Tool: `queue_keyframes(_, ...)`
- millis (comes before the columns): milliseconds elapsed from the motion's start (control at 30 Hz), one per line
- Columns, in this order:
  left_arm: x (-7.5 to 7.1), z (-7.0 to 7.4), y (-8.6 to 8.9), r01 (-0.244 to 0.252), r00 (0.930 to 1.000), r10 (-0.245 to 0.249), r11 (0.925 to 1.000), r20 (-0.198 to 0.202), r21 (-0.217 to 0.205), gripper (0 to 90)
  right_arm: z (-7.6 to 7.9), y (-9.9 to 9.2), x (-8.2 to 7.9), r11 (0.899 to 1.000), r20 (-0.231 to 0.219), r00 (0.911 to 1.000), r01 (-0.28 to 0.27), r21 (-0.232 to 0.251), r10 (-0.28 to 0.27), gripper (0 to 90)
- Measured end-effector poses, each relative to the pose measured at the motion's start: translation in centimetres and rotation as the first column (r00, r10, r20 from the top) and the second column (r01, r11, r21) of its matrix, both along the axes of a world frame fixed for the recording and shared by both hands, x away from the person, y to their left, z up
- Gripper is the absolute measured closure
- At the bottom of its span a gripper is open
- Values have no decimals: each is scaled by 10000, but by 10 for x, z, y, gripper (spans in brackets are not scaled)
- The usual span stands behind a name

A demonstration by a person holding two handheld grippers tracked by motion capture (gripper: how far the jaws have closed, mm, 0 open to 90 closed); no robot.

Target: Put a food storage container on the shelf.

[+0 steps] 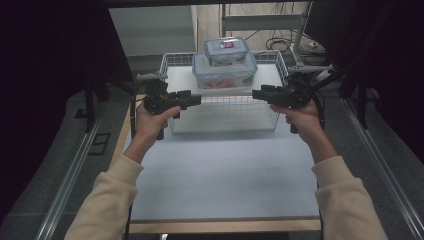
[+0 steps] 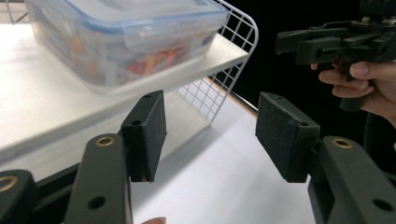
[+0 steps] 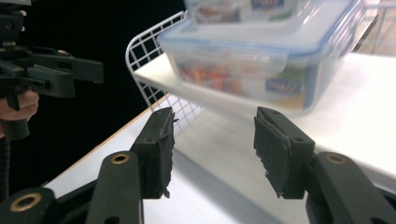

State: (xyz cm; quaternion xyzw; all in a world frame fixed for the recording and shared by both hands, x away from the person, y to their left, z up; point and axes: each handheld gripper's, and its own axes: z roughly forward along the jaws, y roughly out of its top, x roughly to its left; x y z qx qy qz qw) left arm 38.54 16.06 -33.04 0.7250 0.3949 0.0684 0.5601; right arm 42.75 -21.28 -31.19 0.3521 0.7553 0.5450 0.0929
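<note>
Cream sleeves nearest the lens in the high view, forearms reaching up over the white table (image 1: 225,170). Left tool (image 1: 196,99) and right tool (image 1: 257,94) held level, tips turned toward each other across the front of a white wire basket (image 1: 176,59), well apart from one another. Inside the basket, a white board raised above the table, carrying a large clear container (image 1: 224,71) with a blue-rimmed lid and colourful contents, and a smaller container (image 1: 226,51) of the same kind stacked on its lid. Jaws of the left tool (image 2: 210,135) spread apart with nothing between the pads, the large container (image 2: 121,37) beyond them on the board, the right tool (image 2: 285,43) farther off at upper right. Jaws of the right tool (image 3: 212,149) likewise spread and empty, the large container (image 3: 261,60) ahead and above, not touched.
</note>
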Motion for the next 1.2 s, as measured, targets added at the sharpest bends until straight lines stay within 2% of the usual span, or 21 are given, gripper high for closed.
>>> queue_keyframes(233, -20, -19, 4, 198, 9998, -198, 9998, -72, -23, 383, -26, -2, -23, 9994, -174, 9992, -355, -23, 354, 437)
queue_keyframes(300, -30, -32, 9, 274, 9995, -275, 9996, -178, -31, 371, -36, -4, -32, 9987, -151, 9986, -500, 27, 501, 433)
queue_keyframes(333, -30, -32, 9, 274, 9995, -275, 9996, -178, -31, 366, -36, -4, -32, 9987, -151, 9986, -500, 27, 501, 433)
queue_keyframes(367, -34, -38, 11, 287, 9993, -288, 9996, -236, -54, 363, -48, -8, -41, 9982, -242, 9981, -571, 174, 575, 431)
queue_keyframes(400, -36, -43, 13, 334, 9990, -337, 9994, -307, -105, 363, -48, -8, -41, 9982, -242, 9981, -571, 174, 575, 431)
queue_keyframes(433, -41, -53, 18, 253, 9988, -260, 9995, -416, -177, 356, -58, -12, -48, 9981, -333, 9978, -574, 201, 581, 428)
queue_keyframes(500, -42, -56, 19, 215, 9987, -223, 9996, -464, -180, 353, -63, -15, -51, 9982, -406, 9974, -583, 168, 589, 425)
queue_keyframes(533, -46, -65, 22, 152, 9985, -158, 9998, -521, -105, 351, -71, -20, -57, 9980, -395, 9973, -625, -53, 622, 421)
queue_keyframes(567, -46, -65, 22, 152, 9985, -158, 9998, -521, -105, 350, -71, -20, -57, 9980, -395, 9973, -625, -53, 622, 421)
queue_keyframes(600, -52, -73, 25, 104, 9981, -112, 9999, -600, -134, 348, -80, -25, -62, 9980, -490, 9969, -617, -143, 609, 419)
queue_keyframes(633, -52, -73, 25, 104, 9981, -112, 9999, -600, -134, 348, -80, -25, -62, 9980, -490, 9969, -617, -143, 609, 419)
queue_keyframes(667, -57, -80, 26, 61, 9985, -59, 10000, -549, 31, 346, -89, -29, -67, 9980, -603, 9965, -592, -210, 578, 415)
queue_keyframes(800, -67, -91, 24, 75, 9984, -62, 9997, -560, 225, 341, -107, -36, -77, 9977, -802, 9952, -587, -348, 558, 408)
queue_keyframes(833, -69, -96, 23, 87, 9984, -70, 9995, -565, 311, 341, -107, -36, -77, 9977, -802, 9952, -587, -348, 558, 408)
queue_keyframes(900, -78, -111, 17, 302, 9969, -262, 9981, -747, 530, 336, -121, -38, -82, 9971, -966, 9938, -598, -473, 550, 402)
queue_keyframes(1000, -83, -123, 13, 419, 9955, -356, 9965, -880, 717, 331, -133, -38, -87, 9953, -1147, 9917, -662, -704, 578, 392)
queue_keyframes(1100, -84, -131, 10, 492, 9939, -408, 9955, -1021, 812, 326, -139, -40, -87, 9949, -1215, 9912, -621, -795, 521, 387)
queue_keyframes(1200, -84, -133, 8, 445, 9941, -344, 9943, -1029, 972, 324, -139, -41, -88, 9956, -1155, 9921, -578, -733, 491, 387)
